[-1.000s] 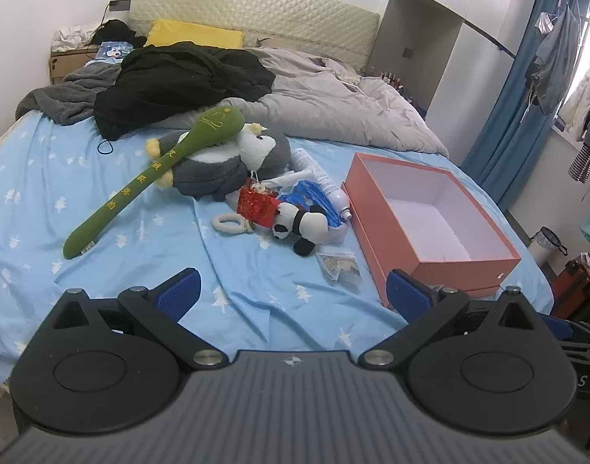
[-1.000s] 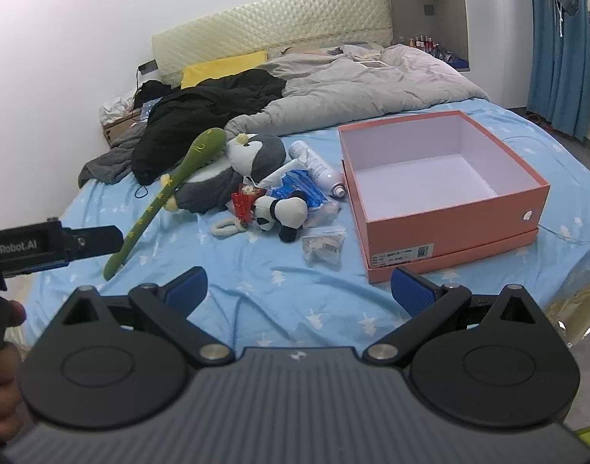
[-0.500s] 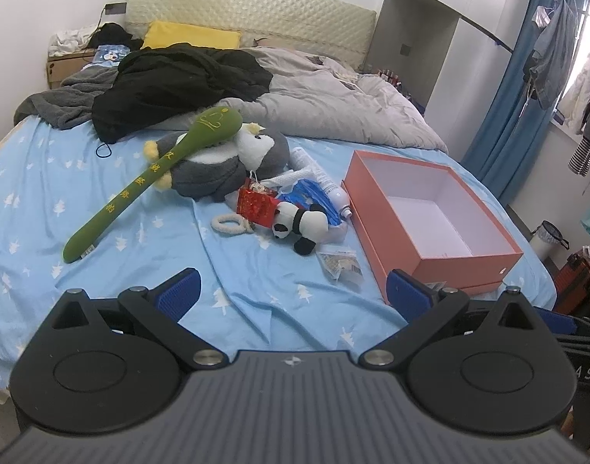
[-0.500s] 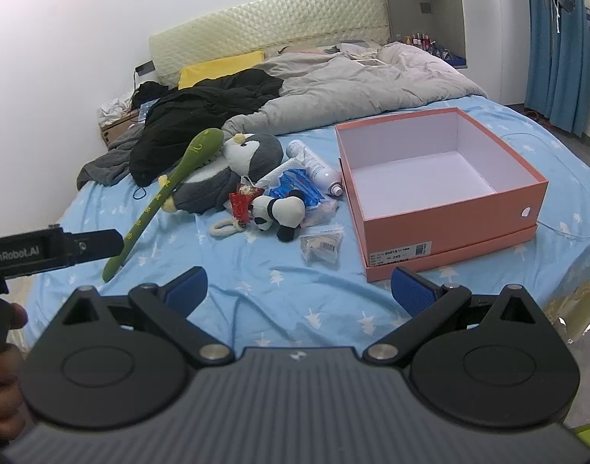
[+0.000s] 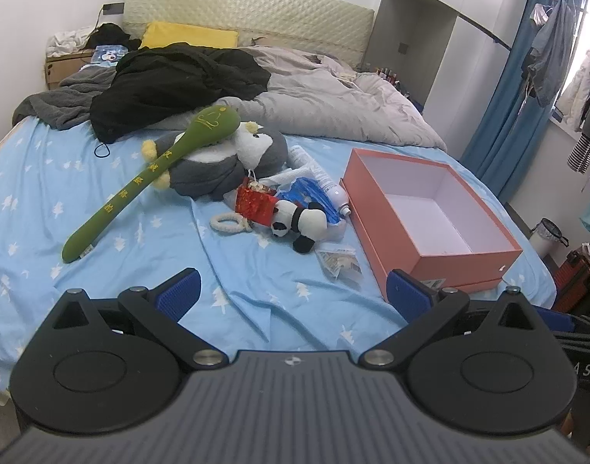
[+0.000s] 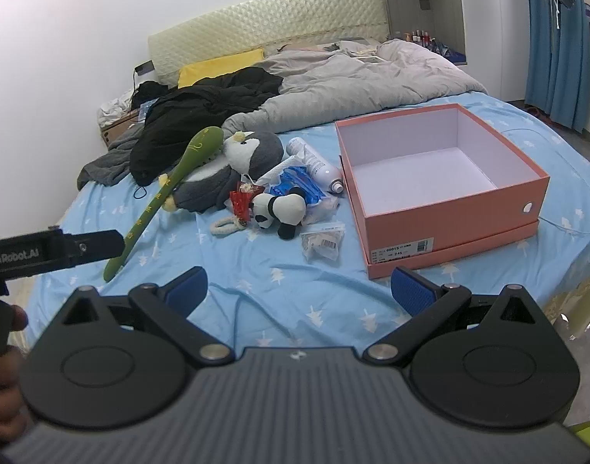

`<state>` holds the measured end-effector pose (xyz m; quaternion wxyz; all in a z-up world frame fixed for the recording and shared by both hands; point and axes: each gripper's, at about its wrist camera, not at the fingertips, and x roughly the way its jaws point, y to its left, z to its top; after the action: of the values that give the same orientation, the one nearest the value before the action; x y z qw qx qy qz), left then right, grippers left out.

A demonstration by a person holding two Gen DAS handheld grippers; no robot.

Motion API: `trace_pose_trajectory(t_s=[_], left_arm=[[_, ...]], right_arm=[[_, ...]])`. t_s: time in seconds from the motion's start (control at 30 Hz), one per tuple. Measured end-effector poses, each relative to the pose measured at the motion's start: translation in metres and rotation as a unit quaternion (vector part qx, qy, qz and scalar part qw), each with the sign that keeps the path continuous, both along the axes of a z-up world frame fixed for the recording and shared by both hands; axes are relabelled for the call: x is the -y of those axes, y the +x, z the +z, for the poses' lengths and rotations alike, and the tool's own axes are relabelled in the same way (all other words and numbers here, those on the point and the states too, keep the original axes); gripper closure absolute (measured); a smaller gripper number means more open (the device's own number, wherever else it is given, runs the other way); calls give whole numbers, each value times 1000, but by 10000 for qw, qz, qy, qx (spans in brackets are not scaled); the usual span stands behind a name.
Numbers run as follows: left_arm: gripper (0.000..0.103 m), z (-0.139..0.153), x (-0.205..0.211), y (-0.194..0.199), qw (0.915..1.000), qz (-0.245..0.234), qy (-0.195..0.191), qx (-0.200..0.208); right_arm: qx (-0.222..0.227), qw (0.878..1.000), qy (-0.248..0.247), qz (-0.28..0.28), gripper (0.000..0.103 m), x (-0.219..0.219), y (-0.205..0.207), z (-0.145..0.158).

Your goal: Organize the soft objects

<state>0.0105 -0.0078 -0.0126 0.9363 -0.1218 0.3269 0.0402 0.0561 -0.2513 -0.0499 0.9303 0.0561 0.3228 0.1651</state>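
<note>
A pile of soft toys lies mid-bed on the blue sheet: a small panda plush (image 5: 300,222) (image 6: 279,208), a grey penguin plush (image 5: 225,162) (image 6: 233,166), a long green plush stick (image 5: 148,178) (image 6: 167,187), a white rope ring (image 5: 229,224) and a red pouch (image 5: 254,205). An open, empty orange box (image 5: 430,208) (image 6: 442,178) stands to their right. My left gripper (image 5: 291,290) is open and empty, held above the bed's near edge. My right gripper (image 6: 299,290) is open and empty, also short of the pile.
A white spray bottle (image 6: 314,164), blue packets (image 5: 310,193) and a small clear packet (image 6: 322,243) lie among the toys. A grey duvet (image 5: 333,104), black clothes (image 5: 171,85) and a yellow pillow (image 5: 186,34) fill the far bed. Blue curtains (image 5: 507,116) hang on the right.
Both grippers have drifted slightly, shifting the views a little. Nothing on the bed has moved, and both stay open.
</note>
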Motion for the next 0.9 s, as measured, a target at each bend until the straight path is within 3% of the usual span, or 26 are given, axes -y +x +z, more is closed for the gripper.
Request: trace_pose_trajectory(t_s=[0.9], left_arm=[[0,-19,-4,7,9998,-41,78,-174]], right_arm=[[-133,9999,53,-41,0,-1,6,-11]])
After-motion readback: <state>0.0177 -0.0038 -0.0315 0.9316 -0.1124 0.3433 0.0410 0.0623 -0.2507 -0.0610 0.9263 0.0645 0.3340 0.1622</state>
